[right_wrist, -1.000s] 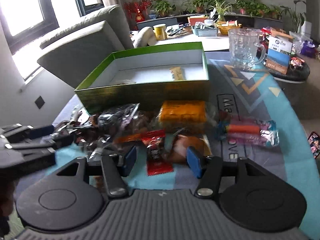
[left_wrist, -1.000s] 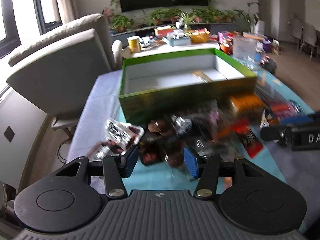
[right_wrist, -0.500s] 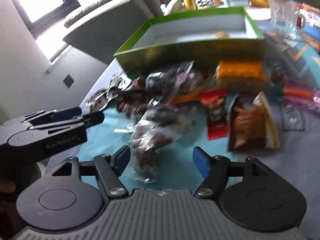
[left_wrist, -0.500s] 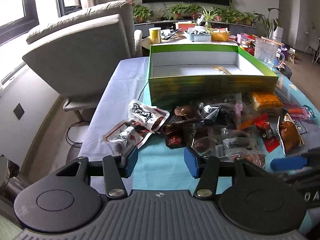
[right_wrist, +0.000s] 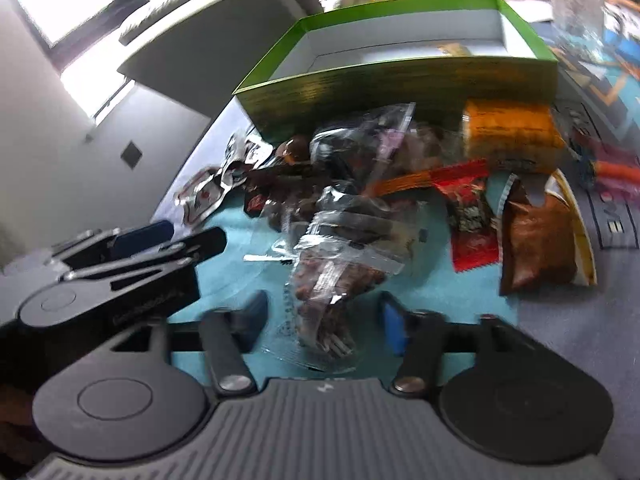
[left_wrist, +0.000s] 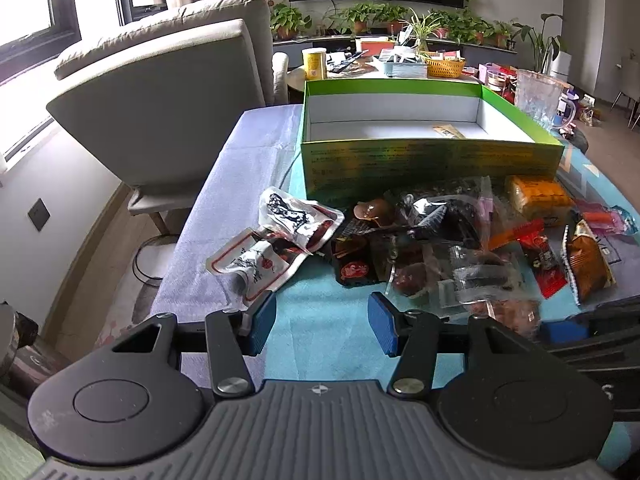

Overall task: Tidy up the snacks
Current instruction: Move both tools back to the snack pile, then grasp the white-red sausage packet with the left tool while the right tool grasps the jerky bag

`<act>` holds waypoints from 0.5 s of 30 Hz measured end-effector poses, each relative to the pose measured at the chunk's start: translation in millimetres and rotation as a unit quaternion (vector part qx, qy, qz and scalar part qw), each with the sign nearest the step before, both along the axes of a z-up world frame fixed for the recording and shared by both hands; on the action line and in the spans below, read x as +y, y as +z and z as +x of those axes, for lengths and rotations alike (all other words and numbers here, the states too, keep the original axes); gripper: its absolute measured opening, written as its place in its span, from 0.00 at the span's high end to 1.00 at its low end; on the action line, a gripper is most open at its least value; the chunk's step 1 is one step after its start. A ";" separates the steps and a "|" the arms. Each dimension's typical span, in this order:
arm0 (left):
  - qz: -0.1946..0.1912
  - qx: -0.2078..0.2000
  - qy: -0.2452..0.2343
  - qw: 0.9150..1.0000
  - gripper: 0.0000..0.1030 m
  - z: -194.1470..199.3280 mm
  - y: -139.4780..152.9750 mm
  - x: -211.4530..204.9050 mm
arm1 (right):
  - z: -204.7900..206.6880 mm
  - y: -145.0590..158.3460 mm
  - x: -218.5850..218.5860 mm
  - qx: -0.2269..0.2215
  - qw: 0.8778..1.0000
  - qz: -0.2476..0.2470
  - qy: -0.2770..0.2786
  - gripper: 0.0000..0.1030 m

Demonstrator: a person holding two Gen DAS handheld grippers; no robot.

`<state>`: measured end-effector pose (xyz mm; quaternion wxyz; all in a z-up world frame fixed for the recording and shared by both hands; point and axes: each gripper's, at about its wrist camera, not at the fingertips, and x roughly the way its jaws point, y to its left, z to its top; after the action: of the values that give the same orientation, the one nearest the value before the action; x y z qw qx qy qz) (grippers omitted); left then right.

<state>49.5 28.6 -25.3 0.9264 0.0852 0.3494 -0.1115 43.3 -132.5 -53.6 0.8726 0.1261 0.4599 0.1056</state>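
Clearly the sorting has barely begun: the green box (left_wrist: 430, 160) holds only one small bar (left_wrist: 448, 133) on its white floor, while the pile of snacks (left_wrist: 424, 240) lies heaped just in front of the box's near wall. The right gripper (right_wrist: 322, 322) has its fingers spread wide, straddling a clear bag of brown sticks (right_wrist: 332, 288) at the near edge of that pile, furthest from the box; the picture is blurred, so whether the pads touch the bag I cannot tell. The left gripper (left_wrist: 322, 322) hangs with fingers spread and nothing between them, in front of the box and short of the pile, near two white-and-red packets (left_wrist: 276, 248). The step in hand looks like picking that clear bag; next the right fingers would need to close on it, lift, and carry it over the near wall into the box.
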 end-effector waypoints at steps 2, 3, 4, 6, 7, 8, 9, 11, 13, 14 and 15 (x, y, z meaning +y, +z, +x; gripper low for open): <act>0.007 -0.007 0.008 1.000 0.53 5.4 0.3 4.0 | 0.8 -0.8 -1.9 0.000 1.000 0.003 0.001 0.67; 0.007 -0.011 0.013 1.000 0.53 9.0 0.9 7.4 | -0.5 -0.7 -6.1 -0.001 1.000 0.006 -0.007 0.68; 0.008 -0.013 0.019 1.000 0.52 13.8 1.4 11.3 | -1.4 -0.4 -10.3 -0.002 1.000 0.005 -0.013 0.68; 0.005 -0.010 0.042 0.999 0.51 25.1 2.7 19.4 | -4.7 2.2 -18.2 -0.007 1.000 0.004 -0.019 0.68; -0.001 -0.010 0.053 0.999 0.51 29.7 3.9 23.1 | -7.5 4.7 -22.7 -0.012 1.000 0.005 -0.020 0.68; -0.007 -0.012 0.059 0.998 0.51 33.5 5.0 25.7 | -8.8 6.7 -24.9 -0.017 1.000 0.003 -0.020 0.68; -0.013 -0.015 0.058 0.998 0.50 37.5 6.0 27.5 | -11.2 9.2 -27.8 -0.023 1.000 -0.001 -0.020 0.68; -0.008 -0.019 0.047 0.999 0.45 45.8 5.3 27.1 | -14.5 12.9 -32.9 -0.032 0.999 -0.009 -0.024 0.67; 0.013 -0.023 0.036 0.999 0.45 55.5 1.8 24.8 | -14.6 14.5 -37.7 -0.032 0.999 -0.008 -0.029 0.67; 0.022 -0.027 0.028 0.999 0.45 61.2 0.2 24.6 | -12.7 14.8 -37.2 -0.031 0.999 -0.008 -0.031 0.67; 0.031 -0.028 0.022 0.999 0.45 67.3 -1.0 25.5 | -12.4 15.0 -37.2 -0.030 0.999 -0.009 -0.031 0.67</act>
<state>116.8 54.1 -26.2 0.9352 0.1087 0.3280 -0.0775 30.9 -169.7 -38.6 0.8902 0.1296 0.4298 0.0778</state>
